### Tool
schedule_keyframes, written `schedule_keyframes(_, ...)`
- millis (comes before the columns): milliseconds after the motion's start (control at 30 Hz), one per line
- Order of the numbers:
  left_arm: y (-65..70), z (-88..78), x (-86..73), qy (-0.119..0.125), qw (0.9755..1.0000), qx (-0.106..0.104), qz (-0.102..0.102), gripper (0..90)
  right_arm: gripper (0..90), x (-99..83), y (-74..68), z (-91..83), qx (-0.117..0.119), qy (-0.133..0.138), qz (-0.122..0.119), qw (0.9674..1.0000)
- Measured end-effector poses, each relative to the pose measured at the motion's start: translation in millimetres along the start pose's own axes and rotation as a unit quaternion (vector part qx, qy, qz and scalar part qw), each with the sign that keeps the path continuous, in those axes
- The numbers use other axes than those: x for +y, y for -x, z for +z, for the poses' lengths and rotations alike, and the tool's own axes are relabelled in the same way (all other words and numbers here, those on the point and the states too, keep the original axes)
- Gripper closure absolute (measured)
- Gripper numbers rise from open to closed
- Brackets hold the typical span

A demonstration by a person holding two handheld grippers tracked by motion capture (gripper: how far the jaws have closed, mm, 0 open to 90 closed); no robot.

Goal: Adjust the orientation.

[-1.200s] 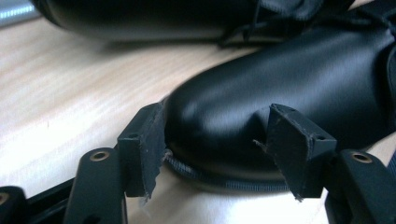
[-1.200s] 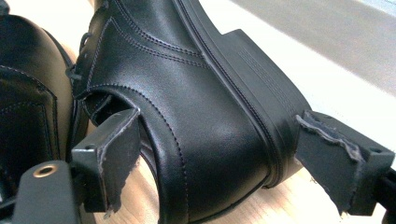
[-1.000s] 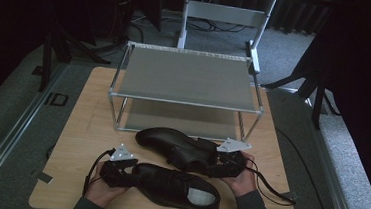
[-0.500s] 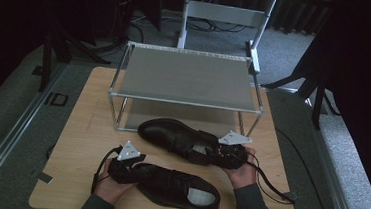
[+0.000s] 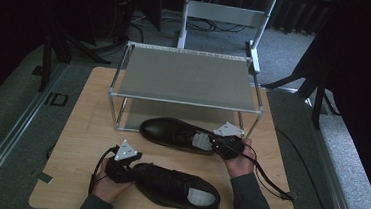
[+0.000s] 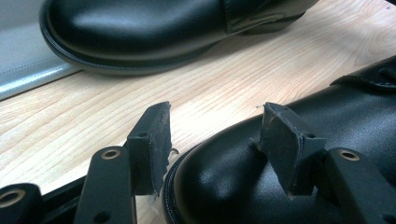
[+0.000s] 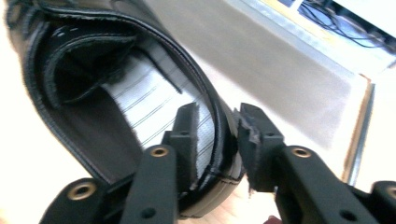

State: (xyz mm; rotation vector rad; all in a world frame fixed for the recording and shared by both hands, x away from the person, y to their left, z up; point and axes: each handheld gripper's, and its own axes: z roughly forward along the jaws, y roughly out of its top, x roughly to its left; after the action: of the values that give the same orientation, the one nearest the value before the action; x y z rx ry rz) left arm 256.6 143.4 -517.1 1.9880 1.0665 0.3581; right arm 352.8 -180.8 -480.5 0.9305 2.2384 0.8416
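Two black leather shoes lie on the wooden table [image 5: 81, 126]. On the near shoe [image 5: 177, 186], toe pointing left, my left gripper [image 5: 135, 173] grips the toe. Its jaws have closed in, one pad on the toe cap [image 6: 243, 186] and one at the sole's edge; the left gripper [image 6: 215, 112] straddles the toe. The far shoe [image 5: 171, 132] lies in front of the rack. At its heel is my right gripper [image 5: 215, 143], whose jaws have just been closing. In the right gripper view the right gripper [image 7: 219, 112] has one pad against the striped lining [image 7: 154, 102] and one outside the heel wall.
A two-level metal shoe rack [image 5: 185, 82] with grey shelves stands at the back of the table, its lower shelf [image 5: 173, 111] just behind the far shoe. The right gripper's cable [image 5: 267, 183] trails to the table's right edge. A grey frame stands on the floor behind.
My right gripper has closed on the far shoe's heel and shifted it slightly toward the rack. The left gripper's jaws have narrowed on the near shoe's toe; that hand stayed put.
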Motion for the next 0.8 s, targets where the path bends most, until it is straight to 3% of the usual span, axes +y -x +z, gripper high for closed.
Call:
schedule_keyframes(33, 0.0, -0.4, -0.1, 0.001, 1.0000, 0.003, 0.000, 43.7, 77.4, 0.2, 1.1, -0.3, -0.004, -0.001, 0.004, 1.0000)
schedule_keyframes(100, -0.5, -1.4, 0.0, 0.000, 1.0000, 0.006, 0.000, 44.4, 78.0, -2.4, 7.8, -3.3, 0.021, -0.008, 0.036, 0.9991)
schedule_keyframes(133, -0.7, -1.7, -0.1, 0.000, 1.0000, 0.007, 0.000, 44.5, 77.9, -4.8, 9.4, -6.6, 0.022, -0.006, 0.044, 0.9988)
schedule_keyframes(200, -0.6, -2.3, -0.3, 0.000, 1.0000, 0.006, -0.001, 44.4, 78.1, -9.6, 10.0, -14.8, 0.010, -0.008, 0.040, 0.9991)
schedule_keyframes(467, 1.8, -11.9, -1.9, 0.002, 0.9999, 0.010, 0.006, 43.0, 77.5, -31.0, 12.7, -42.6, 0.020, -0.017, 0.048, 0.9985)
schedule_keyframes(700, 5.9, -22.9, -17.6, -0.018, 0.9997, 0.018, 0.007, 39.2, 76.3, -49.0, 12.8, -54.5, 0.023, -0.038, 0.047, 0.9979)
schedule_keyframes(800, 4.9, -29.4, -27.1, -0.023, 0.9994, 0.024, -0.006, 35.9, 72.3, -51.0, 12.8, -56.2, 0.028, -0.035, 0.045, 0.9980)
